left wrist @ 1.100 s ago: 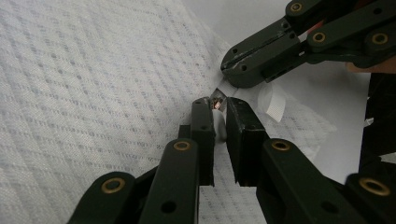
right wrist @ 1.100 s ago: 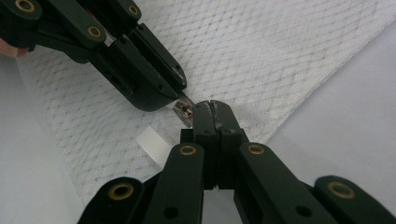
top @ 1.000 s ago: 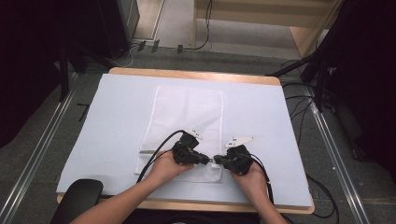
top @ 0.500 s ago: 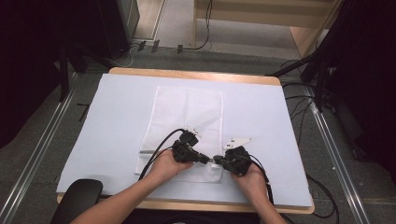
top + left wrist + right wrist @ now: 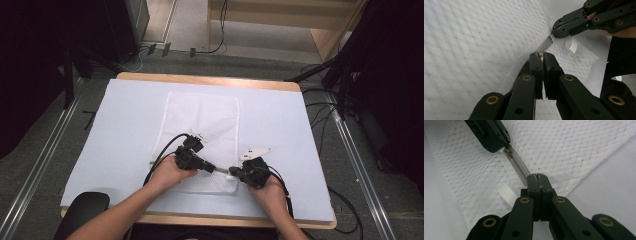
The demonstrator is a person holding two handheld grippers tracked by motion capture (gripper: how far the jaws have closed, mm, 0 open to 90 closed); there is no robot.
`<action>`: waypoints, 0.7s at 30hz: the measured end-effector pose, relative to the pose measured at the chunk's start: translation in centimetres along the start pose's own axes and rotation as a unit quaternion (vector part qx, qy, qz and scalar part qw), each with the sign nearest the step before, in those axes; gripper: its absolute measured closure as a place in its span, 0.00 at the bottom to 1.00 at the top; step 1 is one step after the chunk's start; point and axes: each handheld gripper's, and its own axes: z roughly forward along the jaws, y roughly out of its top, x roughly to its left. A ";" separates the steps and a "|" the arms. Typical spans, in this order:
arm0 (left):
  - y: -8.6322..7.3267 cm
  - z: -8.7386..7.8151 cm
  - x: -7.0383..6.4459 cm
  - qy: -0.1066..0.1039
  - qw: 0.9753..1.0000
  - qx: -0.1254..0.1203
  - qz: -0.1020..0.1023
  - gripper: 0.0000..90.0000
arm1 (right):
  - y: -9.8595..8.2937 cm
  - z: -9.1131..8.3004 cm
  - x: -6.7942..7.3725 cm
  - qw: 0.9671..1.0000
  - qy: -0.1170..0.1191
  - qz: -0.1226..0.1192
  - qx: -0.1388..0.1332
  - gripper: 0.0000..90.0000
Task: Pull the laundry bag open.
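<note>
a white mesh laundry bag [image 5: 200, 135] lies flat on the pale blue table cover [image 5: 115, 130], and everything here sits in relation to it. its zipper [image 5: 520, 167] runs along the bag's near edge, the edge closest to the person. the left gripper [image 5: 212, 167] is over the near part of the bag, its jaws clenched on the zipper pull [image 5: 539, 53]; in the left gripper view the jaws [image 5: 541, 56] stand almost together with the small metal pull pinched at their tips, and the mesh of the bag spreads out behind them. the right gripper [image 5: 232, 173] is just beside the bag's near right corner, its jaws pressed fully together on the end of the zipper tape; the right gripper view shows the closed jaw tips [image 5: 537, 178] sitting right on the grey zipper line, with the left gripper's jaws at the far end of the exposed teeth. a small white ribbed label [image 5: 507, 192] sticks out from the bag's edge just beside the right gripper's jaws. the two grippers face each other along the zipper, near but not touching, with a short stretch of zipper between them. the person's hands [image 5: 170, 172] come in from the near side of the bag.
</note>
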 end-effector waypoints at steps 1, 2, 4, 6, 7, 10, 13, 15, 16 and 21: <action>-0.1 -0.3 0.1 0.000 1.000 0.001 0.001 0.98 | 0.0 0.0 0.0 1.000 0.002 0.000 -0.001 1.00; -0.2 -0.5 0.2 0.001 1.000 0.004 0.002 0.98 | 0.0 0.0 -0.1 1.000 0.002 0.000 -0.001 1.00; -0.5 -1.1 0.5 0.000 1.000 0.000 -0.005 0.98 | 0.0 0.0 -0.1 1.000 0.004 0.000 0.000 1.00; -0.8 -1.8 0.8 0.002 1.000 -0.001 -0.009 0.98 | 0.0 0.0 -0.1 1.000 0.003 0.001 0.001 1.00; -1.0 -2.1 1.0 0.008 1.000 0.001 -0.008 0.98 | 0.0 0.0 -0.1 1.000 0.004 0.001 0.002 1.00; -1.9 -3.4 1.7 0.017 1.000 -0.001 -0.012 0.98 | 0.0 -0.1 -0.1 1.000 0.004 0.003 0.004 1.00; -3.0 -5.1 2.6 0.022 0.999 -0.009 -0.022 0.98 | 0.1 -0.1 -0.1 1.000 0.004 0.003 0.004 1.00; -3.7 -6.0 3.2 0.032 0.999 -0.009 -0.024 0.98 | 0.1 -0.1 -0.1 1.000 0.005 0.003 0.005 1.00; -4.1 -6.4 3.5 0.032 0.999 -0.009 -0.030 0.98 | 0.1 -0.1 -0.1 1.000 0.004 0.001 0.005 1.00; -5.9 -8.4 4.6 0.041 0.998 -0.018 -0.043 0.98 | 0.0 0.0 -0.3 1.000 0.009 -0.003 0.000 1.00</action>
